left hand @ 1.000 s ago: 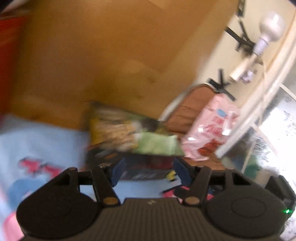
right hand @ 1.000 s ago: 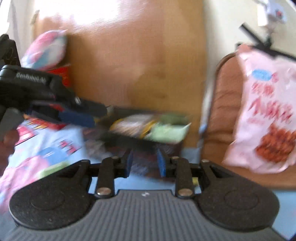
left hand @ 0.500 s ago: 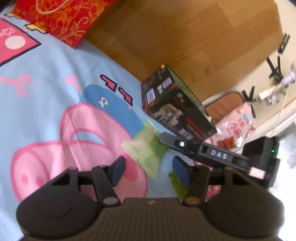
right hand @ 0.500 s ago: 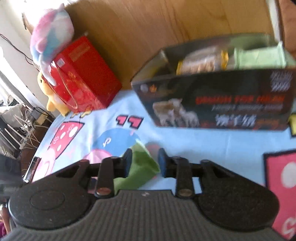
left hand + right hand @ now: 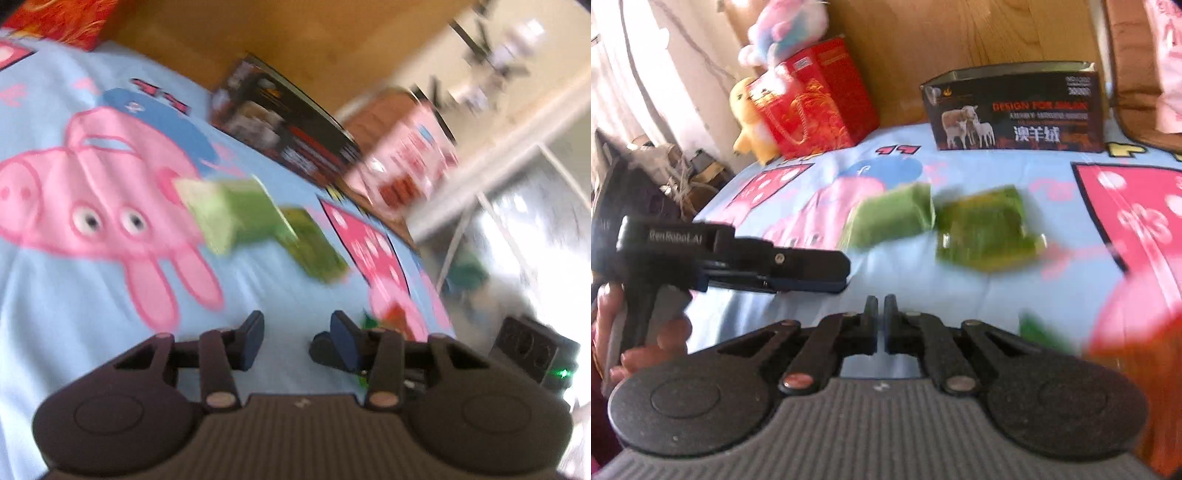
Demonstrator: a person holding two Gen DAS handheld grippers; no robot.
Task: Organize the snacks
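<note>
The left gripper (image 5: 297, 341) is hovering with fingers spread wide and empty; the right gripper (image 5: 880, 325) is nearly closed on nothing. Beyond them, two green snack packets (image 5: 891, 216) (image 5: 984, 229) are lying side by side on a blue cartoon-pig bedsheet (image 5: 960, 295). Farther back, a black box (image 5: 1015, 110) and a red gift bag (image 5: 816, 99) are standing against a wooden headboard (image 5: 942, 37).

Left gripper (image 5: 295, 338) hovered over blue cartoon-pig blanket (image 5: 92, 277) — jaws apart, nothing between. Ahead lay light green snack packet (image 5: 229, 210), darker green packet (image 5: 314, 247) just beside it. Dark printed box (image 5: 284, 136) stood beyond, pink snack bag (image 5: 406, 158) near it — all blurred.
</note>
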